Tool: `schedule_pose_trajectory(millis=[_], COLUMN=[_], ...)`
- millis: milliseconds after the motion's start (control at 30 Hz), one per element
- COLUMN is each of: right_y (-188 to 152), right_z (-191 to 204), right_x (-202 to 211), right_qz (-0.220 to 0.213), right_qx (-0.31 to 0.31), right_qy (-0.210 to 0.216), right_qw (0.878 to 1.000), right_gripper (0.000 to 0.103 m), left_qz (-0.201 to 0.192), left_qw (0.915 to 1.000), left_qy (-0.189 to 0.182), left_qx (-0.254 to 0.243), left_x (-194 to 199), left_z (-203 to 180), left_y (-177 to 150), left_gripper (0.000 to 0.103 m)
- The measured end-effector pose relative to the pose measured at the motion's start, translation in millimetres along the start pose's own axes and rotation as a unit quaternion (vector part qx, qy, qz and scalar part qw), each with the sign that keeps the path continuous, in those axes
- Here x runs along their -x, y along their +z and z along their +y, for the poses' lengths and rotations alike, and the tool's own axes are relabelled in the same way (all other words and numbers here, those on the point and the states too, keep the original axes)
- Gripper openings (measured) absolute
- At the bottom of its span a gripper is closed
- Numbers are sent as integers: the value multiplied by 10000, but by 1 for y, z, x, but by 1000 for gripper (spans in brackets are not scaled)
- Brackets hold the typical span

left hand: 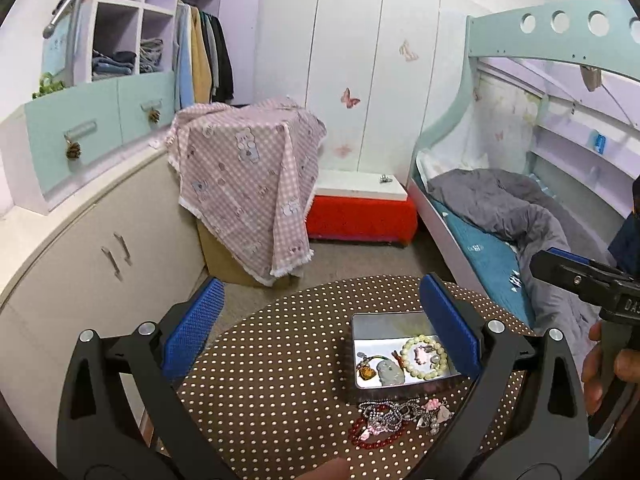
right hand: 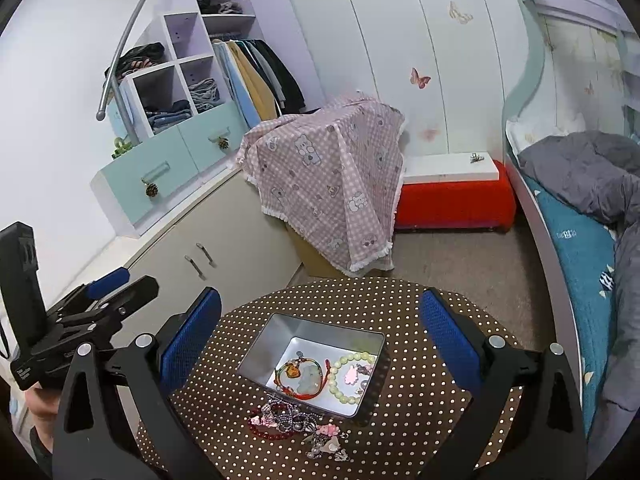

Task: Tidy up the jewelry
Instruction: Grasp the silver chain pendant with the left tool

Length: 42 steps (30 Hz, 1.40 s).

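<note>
A silver metal tin (left hand: 384,322) (right hand: 280,328) sits on a round table under a brown polka-dot cloth (left hand: 280,360) (right hand: 400,308). Inside lie a pale green bead bracelet (left hand: 423,357) (right hand: 349,376) and a jade pendant on a red cord (left hand: 387,370) (right hand: 298,376). In front of the tin a tangle of loose jewelry (left hand: 394,418) (right hand: 296,426), with red beads, chains and pink charms, rests on the cloth. My left gripper (left hand: 320,328) stands wide open above the table, nothing between its blue pads. My right gripper (right hand: 320,336) is also wide open and empty, straddling the tin from above.
A low cream cabinet (left hand: 80,248) (right hand: 208,240) runs along the left. A box draped in pink checked cloth (left hand: 248,168) (right hand: 332,184) and a red bench (left hand: 360,216) (right hand: 452,200) stand beyond the table. A bunk bed with a grey duvet (left hand: 500,208) (right hand: 580,168) fills the right.
</note>
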State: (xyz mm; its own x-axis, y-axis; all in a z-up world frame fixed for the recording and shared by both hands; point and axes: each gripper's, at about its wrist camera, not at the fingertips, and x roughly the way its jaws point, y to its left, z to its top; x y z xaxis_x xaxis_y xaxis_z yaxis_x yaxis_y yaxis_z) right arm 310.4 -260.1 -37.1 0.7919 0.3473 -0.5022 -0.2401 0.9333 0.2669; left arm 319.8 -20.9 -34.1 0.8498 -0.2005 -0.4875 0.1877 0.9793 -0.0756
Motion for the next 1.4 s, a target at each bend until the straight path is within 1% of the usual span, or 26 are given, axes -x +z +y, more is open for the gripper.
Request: schedule_pose_trajectory(millis=[133, 300, 500, 600, 667, 800, 967, 1067, 1200, 1333, 1367, 1400], right_y=[-1, -8, -21, -33, -43, -62, -86, -100, -112, -121, -123, -124], right_z=[6, 12, 11, 8, 4, -5, -20, -26, -31, -34, -35, -36], right_x=[5, 13, 19, 19, 17, 13, 8, 5, 2, -1, -1, -2], right_qz=[-25, -33, 35, 111, 203, 414, 663, 797, 938, 1049, 1073, 1092], right_qx=[84, 170, 196, 145, 57, -90, -368, -450, -540, -589, -601, -610], right_qy=[-8, -37, -81, -110, -108, -125, -158, -172, -159, -140, -139, -139], right_qw=[10000, 9998, 9998, 9998, 9997, 9990, 9970, 9957, 9940, 9926, 9923, 9921], right_gripper=[96, 96, 96, 96, 96, 96, 96, 96, 96, 96, 96, 96], left_qz=[-107, -121, -20, 73, 169, 501, 894, 1107, 1333, 1497, 1517, 1554], left_qw=[9999, 9999, 9999, 9999, 9999, 9986, 9949, 9919, 9885, 9857, 9853, 9846], left_qy=[31, 54, 103, 30, 2, -84, -69, -37, -64, -108, -123, -166], left_qx=[-3, 58, 95, 104, 23, -146, -456, -625, -716, -765, -775, -783], left_x=[13, 21, 24, 24, 22, 7, -23, -42, -63, -75, -77, -79], left_z=[2, 7, 13, 13, 10, -2, -22, -31, -39, -43, -43, -44], left_y=[-4, -18, -42, -54, -62, -84, -108, -118, -128, -137, -137, -138], left_gripper=[96, 96, 96, 96, 96, 96, 96, 96, 96, 96, 94, 89])
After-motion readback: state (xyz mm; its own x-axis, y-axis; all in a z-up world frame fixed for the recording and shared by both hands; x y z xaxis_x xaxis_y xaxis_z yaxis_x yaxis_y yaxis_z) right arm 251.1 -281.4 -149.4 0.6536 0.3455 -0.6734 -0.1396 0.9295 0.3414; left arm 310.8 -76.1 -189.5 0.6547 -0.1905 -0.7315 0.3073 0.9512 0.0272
